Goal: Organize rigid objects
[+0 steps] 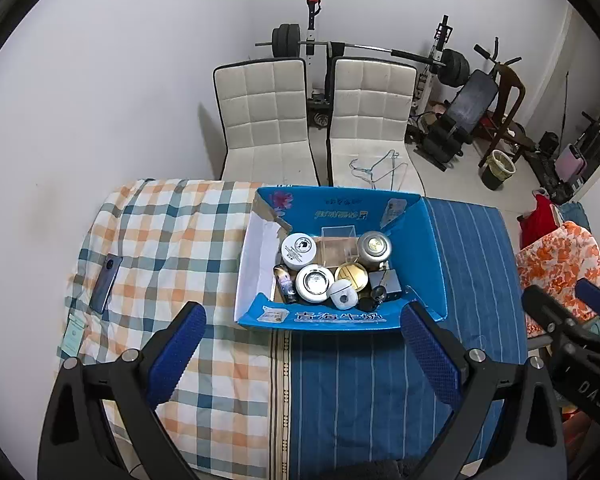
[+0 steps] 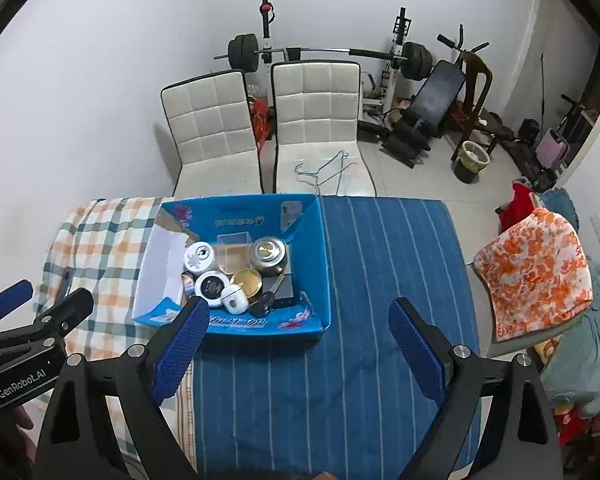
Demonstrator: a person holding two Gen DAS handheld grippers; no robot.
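Observation:
A blue cardboard box [image 1: 328,319] stands on the cloth-covered table; it also shows in the right wrist view [image 2: 318,256]. Inside lie several rigid items: a white jar [image 1: 299,251], a silver tin [image 1: 374,246], a gold lid [image 1: 352,275], a white round tin [image 1: 315,282], a clear plastic box [image 1: 337,248] and a small white case [image 1: 343,294]. My left gripper [image 1: 302,332] is open and empty, just in front of the box. My right gripper [image 2: 298,326] is open and empty, in front of the box's right half.
A dark phone [image 1: 107,282] lies on the checked cloth at the left. Two white chairs [image 1: 260,120] stand behind the table, one with wire hangers [image 1: 376,168]. A chair with an orange floral cover [image 2: 536,268] stands to the right. Gym gear lines the back wall.

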